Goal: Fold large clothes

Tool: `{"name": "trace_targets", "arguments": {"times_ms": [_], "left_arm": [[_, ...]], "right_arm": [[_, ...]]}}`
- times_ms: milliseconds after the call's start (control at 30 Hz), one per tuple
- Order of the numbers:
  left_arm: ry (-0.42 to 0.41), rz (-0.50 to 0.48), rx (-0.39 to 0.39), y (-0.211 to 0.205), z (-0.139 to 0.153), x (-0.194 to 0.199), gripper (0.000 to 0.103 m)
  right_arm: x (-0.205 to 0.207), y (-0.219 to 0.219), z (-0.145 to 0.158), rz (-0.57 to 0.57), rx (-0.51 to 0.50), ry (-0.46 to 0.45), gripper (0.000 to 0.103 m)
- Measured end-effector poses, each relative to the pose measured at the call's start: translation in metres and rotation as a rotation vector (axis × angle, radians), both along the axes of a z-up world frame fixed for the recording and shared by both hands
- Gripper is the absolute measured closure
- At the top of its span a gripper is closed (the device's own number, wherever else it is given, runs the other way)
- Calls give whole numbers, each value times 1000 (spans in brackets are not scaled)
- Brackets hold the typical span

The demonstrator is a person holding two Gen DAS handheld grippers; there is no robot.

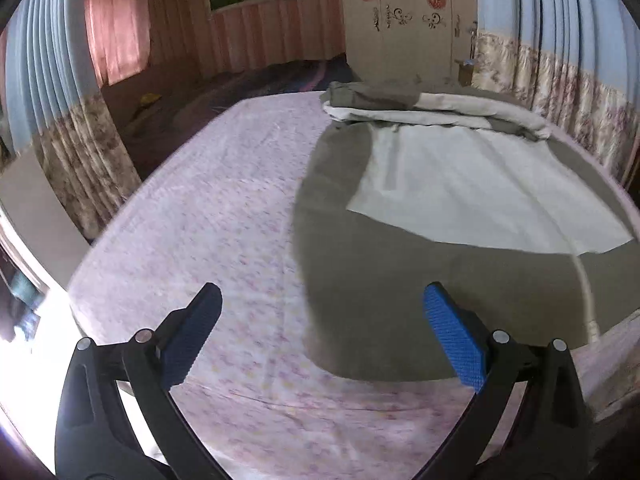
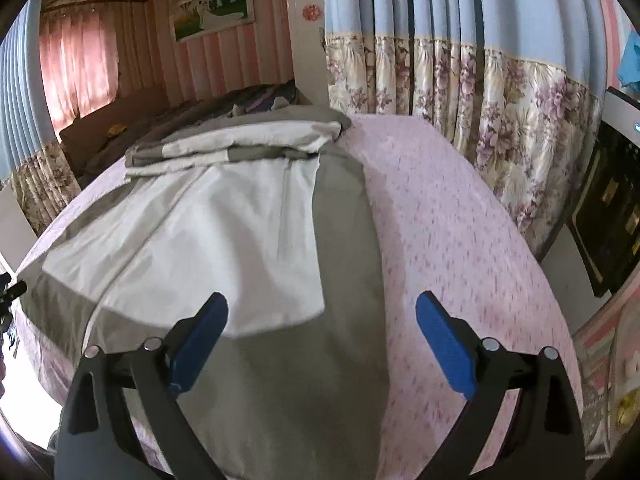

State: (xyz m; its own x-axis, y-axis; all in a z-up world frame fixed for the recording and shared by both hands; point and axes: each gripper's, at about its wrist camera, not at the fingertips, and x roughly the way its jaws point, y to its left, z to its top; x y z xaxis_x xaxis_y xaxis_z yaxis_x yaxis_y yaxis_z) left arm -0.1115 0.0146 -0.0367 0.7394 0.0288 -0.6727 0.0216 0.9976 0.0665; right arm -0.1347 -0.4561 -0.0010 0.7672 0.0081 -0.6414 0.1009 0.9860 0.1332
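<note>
Left gripper fingers wide apart, holding nothing, above the pink bedsheet. Right gripper likewise spread wide, empty, over the grey-and-white garment, which lies flat mid-bed, far end bunched.

Each gripper, left and right, has 2 black curved plastic arms ending in blue fingers with finely ribbed pads. Behind each finger sit 2 round silver rivets on black hinge links.
</note>
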Motion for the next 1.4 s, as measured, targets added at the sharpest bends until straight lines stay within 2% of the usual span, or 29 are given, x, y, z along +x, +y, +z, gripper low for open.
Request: {"name": "trace_targets", "arguments": {"times_ms": [100,200,267,400,500,633,733,767,833,867,900,1167,1233,1300,1333,1367,1400], "left_arm": [[3,-11,-25,-5,-3,4,3],[2,-35,29,-5,-8,8,3],[23,-59,36,0,-13,13,3],[39,-82,-21,6,-18,25,3],[88,-59,-31,6,-31,40,3],[107,-73,-30,-6,-39,48,3],[132,-85,-28,-16,-49,53,3],[139,-82,-41,-16,-51,55,3],[147,-69,-76,-14,-55,57,3],[145,-69,-71,-15,-56,57,3],[146,-71,-63,-18,-57,58,3],[148,-79,-51,-27,-57,66,3],[147,-122,-59,-31,-52,64,19],[135,-149,-30,-40,-46,59,56],[126,-158,-17,-42,-42,57,67],[128,-172,-30,-42,-39,56,87],[131,-175,-47,-41,-36,55,91]], "right_arm": [[-9,4,-6,5,-24,10,8],[-20,2,-11,-16,-21,21,8],[-30,-1,-17,-37,-1,37,8],[-40,0,-28,-82,-1,48,8],[-35,5,-36,-93,20,45,8],[-28,15,-41,-82,80,46,8],[-24,27,-41,-77,33,48,9],[-22,30,-40,-63,25,46,13],[-20,36,-39,-34,5,48,35],[-18,38,-39,-24,-7,50,52],[-18,38,-39,-15,-10,52,60],[-13,37,-39,27,2,67,80],[-12,35,-34,32,31,56,84],[-10,34,-28,36,40,46,87],[-10,34,-23,38,43,33,88],[-11,34,-19,40,45,20,89],[-11,34,-14,43,45,11,91]]}}
